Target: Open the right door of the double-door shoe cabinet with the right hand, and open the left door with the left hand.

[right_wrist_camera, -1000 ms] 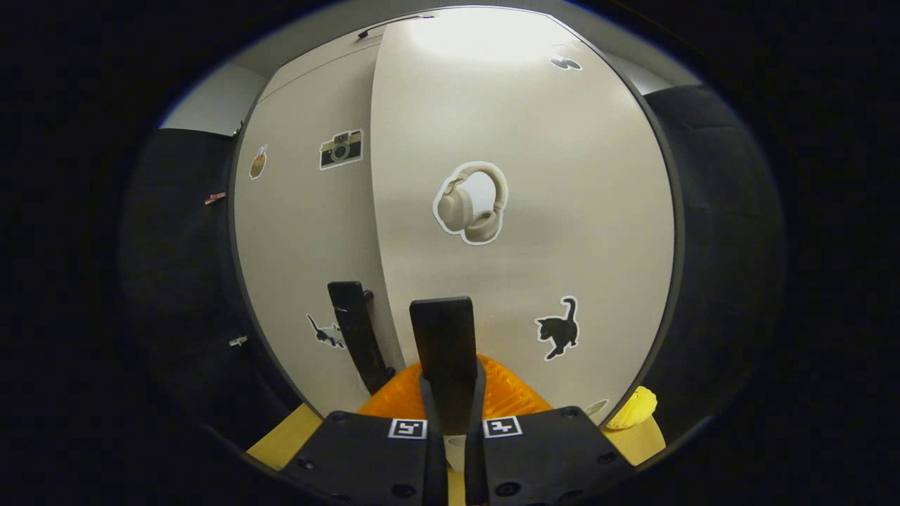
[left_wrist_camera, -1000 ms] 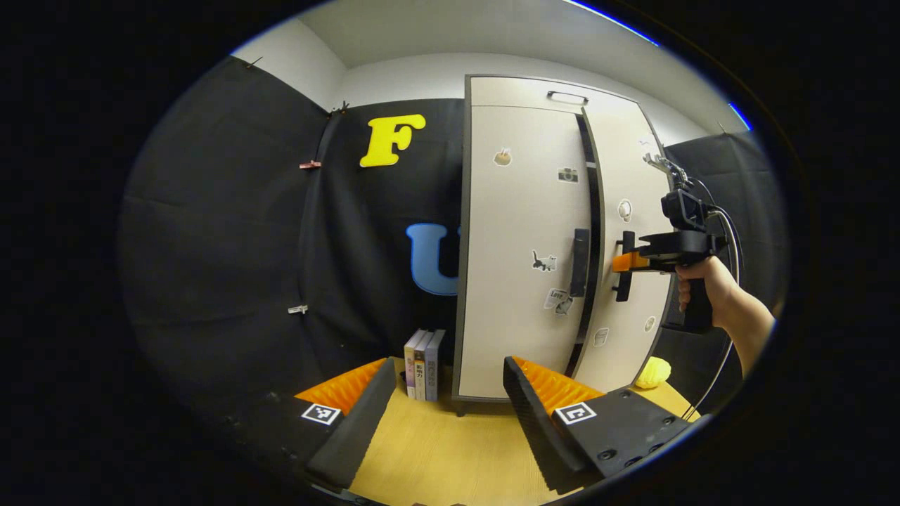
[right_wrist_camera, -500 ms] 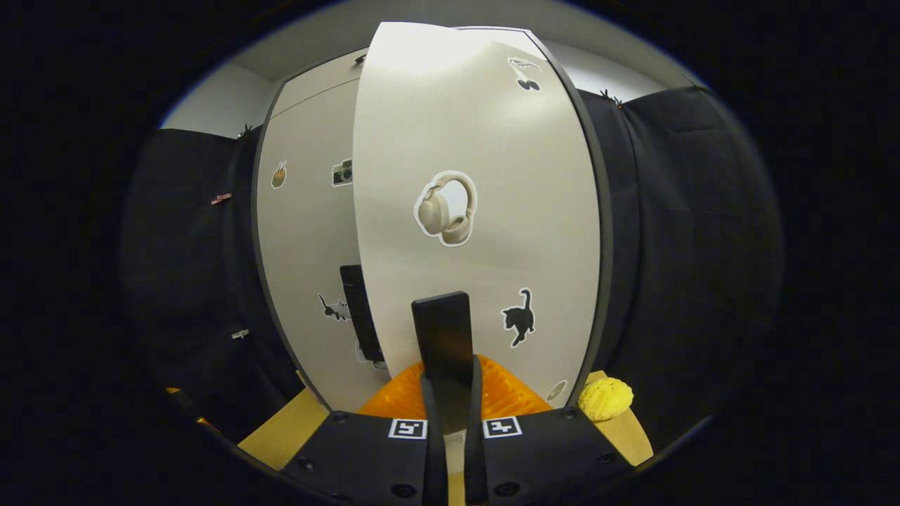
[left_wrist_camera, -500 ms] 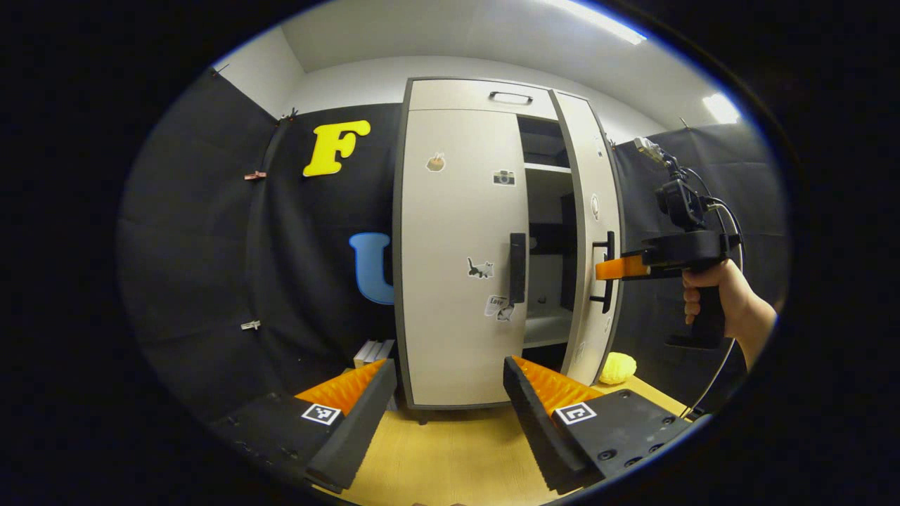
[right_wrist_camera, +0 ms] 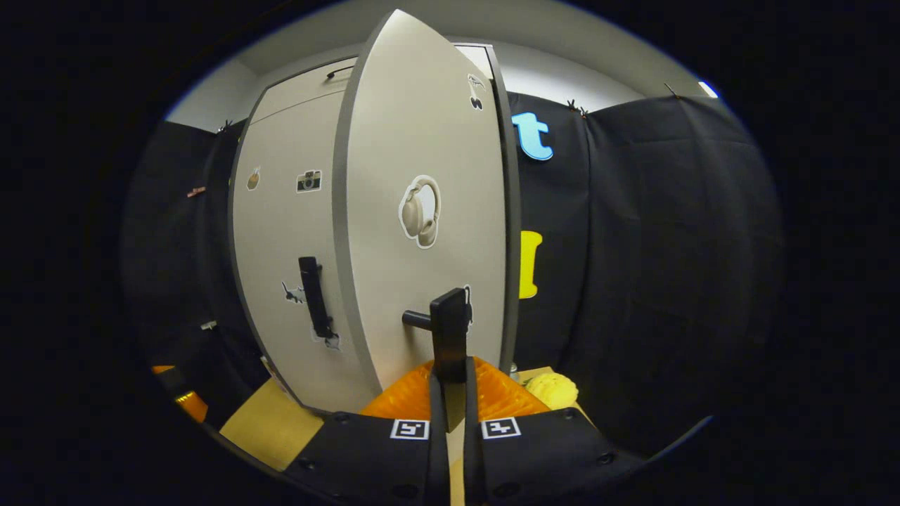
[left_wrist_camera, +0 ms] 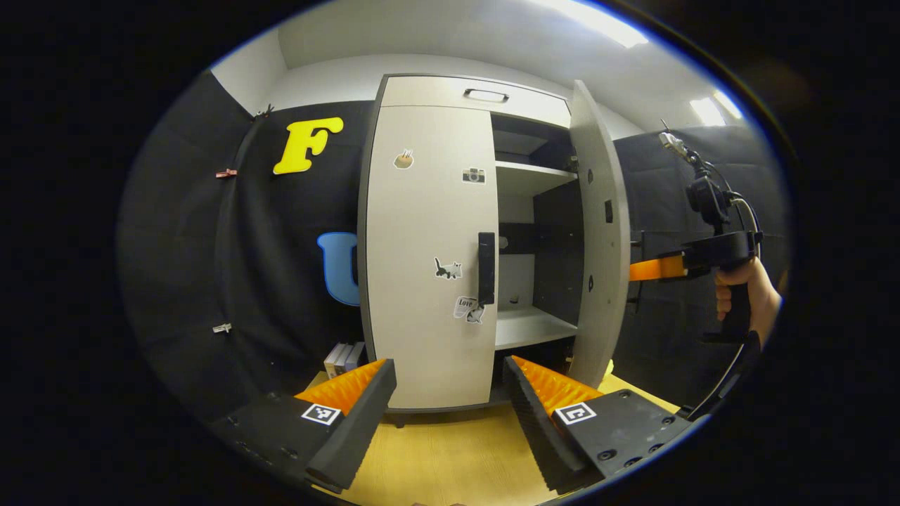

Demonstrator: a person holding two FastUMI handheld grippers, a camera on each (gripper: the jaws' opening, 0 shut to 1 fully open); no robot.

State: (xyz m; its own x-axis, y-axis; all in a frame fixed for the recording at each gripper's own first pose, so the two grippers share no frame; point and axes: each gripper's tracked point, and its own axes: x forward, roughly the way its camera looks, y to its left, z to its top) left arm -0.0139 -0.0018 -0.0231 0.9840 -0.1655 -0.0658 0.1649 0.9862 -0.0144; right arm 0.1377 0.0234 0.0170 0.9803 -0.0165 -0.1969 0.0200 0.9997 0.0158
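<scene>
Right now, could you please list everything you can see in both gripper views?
Shoe cabinet: one, beige, on the wooden table.
Right door: one, beige, swung open.
Right door handle: one, black, clamped between the right gripper's fingers.
Left door: one, beige, closed.
Left door handle: one, black, untouched.
Shelves: two visible, white, inside the cabinet.
Stickers: several, mixed colours, on both doors.
Books: a few, pale, left of the cabinet.
Yellow ball: one, right of the cabinet.
Table: one, light wood.
Left gripper: open, facing the left door.
Right gripper: shut on the handle.
Hand: one, holding the right gripper.
</scene>
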